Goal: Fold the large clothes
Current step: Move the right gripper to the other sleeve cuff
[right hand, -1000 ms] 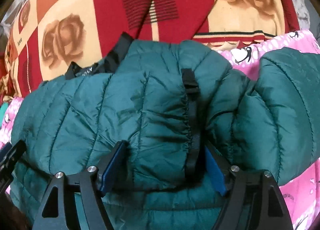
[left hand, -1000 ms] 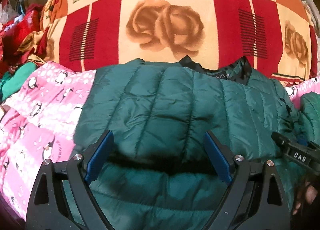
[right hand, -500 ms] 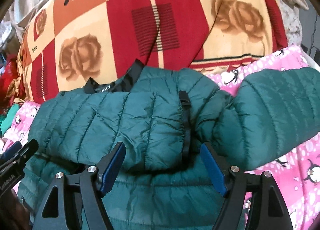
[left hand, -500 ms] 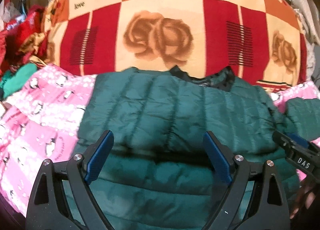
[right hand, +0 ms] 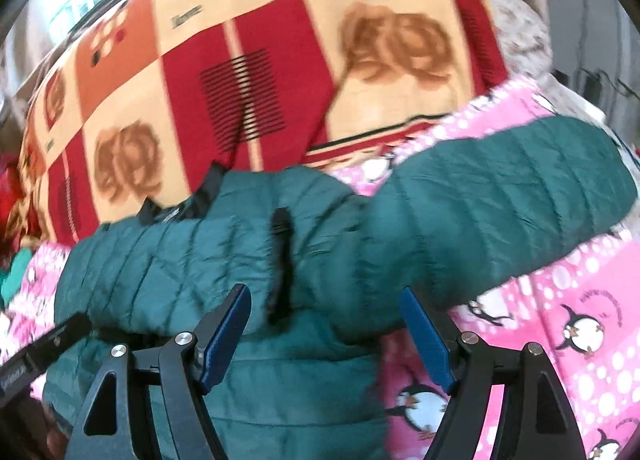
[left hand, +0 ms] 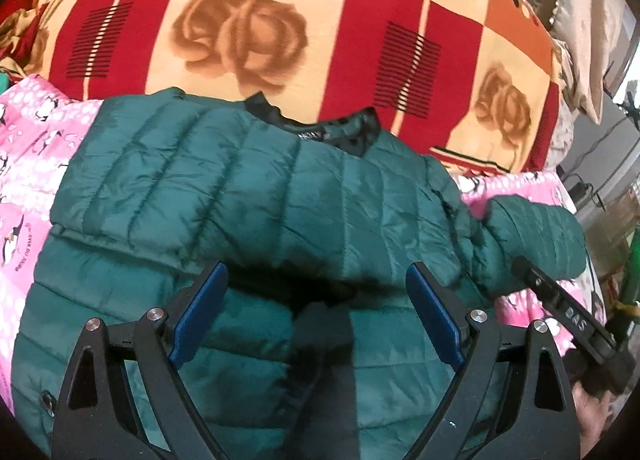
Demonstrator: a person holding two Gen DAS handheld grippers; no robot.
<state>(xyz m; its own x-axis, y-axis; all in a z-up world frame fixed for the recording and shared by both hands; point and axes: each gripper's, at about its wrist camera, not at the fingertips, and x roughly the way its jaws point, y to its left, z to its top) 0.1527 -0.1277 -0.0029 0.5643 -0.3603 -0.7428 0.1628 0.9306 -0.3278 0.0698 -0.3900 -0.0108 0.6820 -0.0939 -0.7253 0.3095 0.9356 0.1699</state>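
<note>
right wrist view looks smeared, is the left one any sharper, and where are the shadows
Right wrist view: motion blur smears the jacket and blanket. Left wrist view: sharper, quilting seams on the jacket readable, a dark shadow just ahead of the left claw. Both: fisheye bending at the edges.

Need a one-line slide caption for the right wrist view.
Right gripper, jaws open, above a green puffer jacket with one sleeve lying across the pink penguin sheet.

The left gripper [left hand: 316, 316] has its jaws spread wide with nothing between the blue pads [left hand: 198, 314]. The right gripper [right hand: 326, 334] is spread just as wide, its pads [right hand: 426, 340] bare too. Each shows at the edge of the other's view, so they sit side by side, near each other.
</note>
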